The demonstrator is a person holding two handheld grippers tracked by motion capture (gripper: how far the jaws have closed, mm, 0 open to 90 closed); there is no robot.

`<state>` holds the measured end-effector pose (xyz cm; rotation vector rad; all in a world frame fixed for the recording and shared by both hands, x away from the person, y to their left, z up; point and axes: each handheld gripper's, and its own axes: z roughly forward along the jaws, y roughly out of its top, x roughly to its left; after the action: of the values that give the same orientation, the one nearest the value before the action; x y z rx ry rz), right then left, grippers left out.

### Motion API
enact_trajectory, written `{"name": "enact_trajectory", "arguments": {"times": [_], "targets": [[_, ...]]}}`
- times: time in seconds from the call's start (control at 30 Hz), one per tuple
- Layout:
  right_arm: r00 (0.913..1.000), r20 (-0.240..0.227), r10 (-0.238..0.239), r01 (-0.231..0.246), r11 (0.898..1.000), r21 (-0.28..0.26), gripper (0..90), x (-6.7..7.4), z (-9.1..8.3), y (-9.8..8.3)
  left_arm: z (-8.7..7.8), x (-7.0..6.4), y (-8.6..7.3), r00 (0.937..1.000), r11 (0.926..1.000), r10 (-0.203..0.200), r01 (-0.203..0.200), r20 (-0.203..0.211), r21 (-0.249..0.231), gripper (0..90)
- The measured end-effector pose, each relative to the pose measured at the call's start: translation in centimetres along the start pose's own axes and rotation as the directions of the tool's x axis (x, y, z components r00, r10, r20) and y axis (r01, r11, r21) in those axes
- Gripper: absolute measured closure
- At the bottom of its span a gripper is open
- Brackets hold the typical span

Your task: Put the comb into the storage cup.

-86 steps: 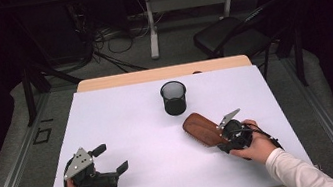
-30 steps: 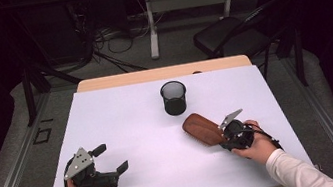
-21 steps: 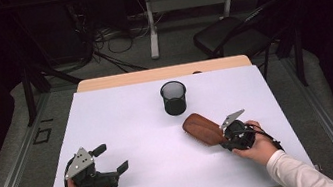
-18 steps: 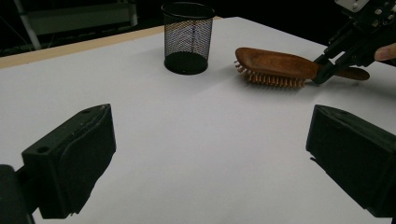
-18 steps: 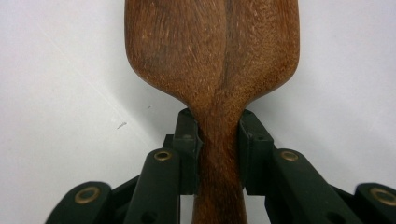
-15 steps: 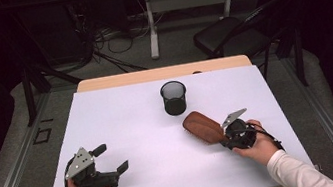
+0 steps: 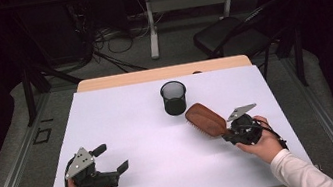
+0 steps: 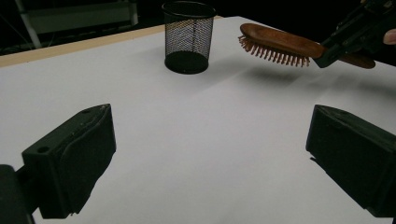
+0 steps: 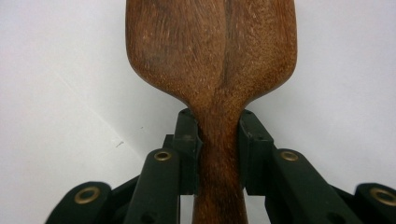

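Change, left gripper (image 7: 113, 158): same place near the worktop's front left corner as in the earlier frames, jaws just as wide apart and nothing between them.
Change, right gripper (image 7: 226, 136): it has drifted slightly to the right and toward the person since the earliest frame, taking the hairbrush with it; its grip looks the same.
Change, hairbrush (image 7: 205, 119): its head now sits a little farther from the mesh cup than before.
Left gripper now: jaws spread wide over bare worktop, holding nothing.
Right gripper now: jaws clamped on the narrow neck of the wooden hairbrush, one pad on each side.
Hairbrush now: head reaches ahead of the right gripper toward the mesh cup, bristles down, lifted clear of the worktop with its shadow below it in the left gripper view.
Mesh cup (image 7: 174, 98): black, upright, just beyond the hairbrush head, not touching it.
Worktop (image 7: 122, 115): white sheet over a wooden top, a strip of wood showing at the far edge.
Room: dark, cables on the grey floor, a table leg (image 7: 151, 30) and a black chair (image 7: 228, 34) beyond the worktop.
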<state>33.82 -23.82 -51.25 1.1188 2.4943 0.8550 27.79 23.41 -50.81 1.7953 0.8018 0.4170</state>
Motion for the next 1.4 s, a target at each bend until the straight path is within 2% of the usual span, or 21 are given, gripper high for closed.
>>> {"name": "enact_trajectory", "arguments": {"times": [0.2,0.53,0.9,1.4], "targets": [[0.9999,0.011,0.006,-0.005,0.998,-0.058,71.9,-0.1,-1.1,0.5,0.1,0.0,0.0,1.0000,1.0000,-0.004,0.004,-0.001,-0.001,1.7],[0.9997,0.019,0.016,-0.014,0.994,-0.107,71.9,-0.3,-1.9,1.0,0.1,0.0,0.0,1.0000,1.0000,-0.006,0.006,-0.002,0.000,1.9],[0.9997,0.021,0.014,-0.011,0.992,-0.128,71.9,-0.4,-2.8,1.8,0.2,0.0,0.0,1.0000,1.0000,-0.004,0.004,-0.004,0.002,1.9],[0.9994,0.029,-0.019,0.023,0.987,-0.161,71.9,-0.4,-4.0,3.5,0.4,0.0,-0.1,0.9999,0.9999,-0.012,0.012,-0.006,0.007,2.4]]}}
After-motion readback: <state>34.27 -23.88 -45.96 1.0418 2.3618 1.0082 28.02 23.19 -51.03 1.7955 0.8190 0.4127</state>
